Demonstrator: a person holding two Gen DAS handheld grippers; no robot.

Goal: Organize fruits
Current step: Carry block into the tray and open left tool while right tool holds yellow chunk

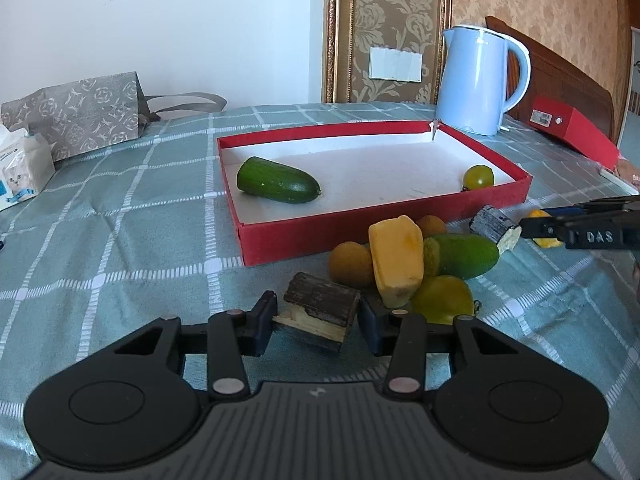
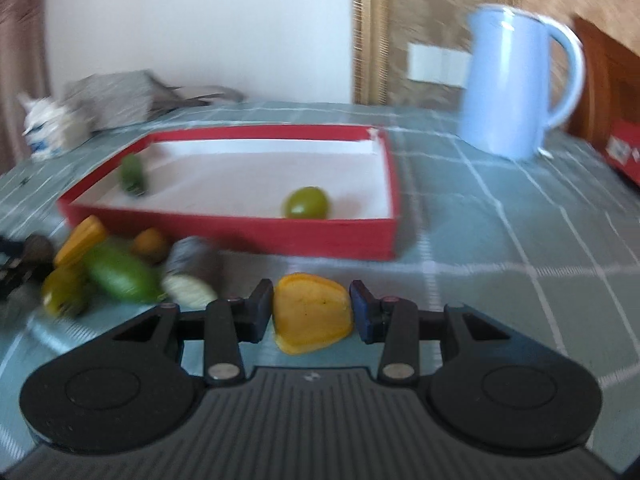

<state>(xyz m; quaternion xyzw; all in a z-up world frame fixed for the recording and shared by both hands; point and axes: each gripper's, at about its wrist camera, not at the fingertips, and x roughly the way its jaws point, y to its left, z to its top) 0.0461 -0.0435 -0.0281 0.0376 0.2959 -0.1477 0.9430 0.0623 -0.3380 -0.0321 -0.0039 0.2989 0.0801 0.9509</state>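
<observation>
Task is judged early: two of roughly ten pcs are already boxed, rest are still out on the cloth.

Red box (image 1: 360, 236), well ahead of the left gripper (image 1: 316, 322), holds a cucumber (image 1: 278, 181) toward its left end and a green tomato (image 1: 478, 177) at its right front corner. Nothing else is seen inside; white floor mostly bare.

Left fingers are set narrow around a dark bark-skinned chunk (image 1: 320, 312), pale cut face showing; both pads look to be touching it, so it is taken as gripped. Whether it is lifted or still resting on the cloth can't be told.

Just beyond the left fingertips, a heap is left between them and the box's front wall: yellow wedge (image 1: 396, 260), 2nd green cucumber-like pc (image 1: 466, 256), another green tomato (image 1: 442, 298), two small brown round fruits (image 1: 351, 262), and a grey-skinned chunk (image 1: 494, 227) off to the right.

Right gripper (image 2: 312, 308) is closed on a yellow-orange pc (image 2: 312, 314), held between both pads; the box's near wall lies ahead and slightly left of these fingers. View is motion-blurred, so detail is limited.

Left to do, by est.: both held pcs to be dropped in the box, then the heap cleared.

Blue kettle (image 1: 478, 80) stands behind the box's far right corner, not part of the job.
</observation>
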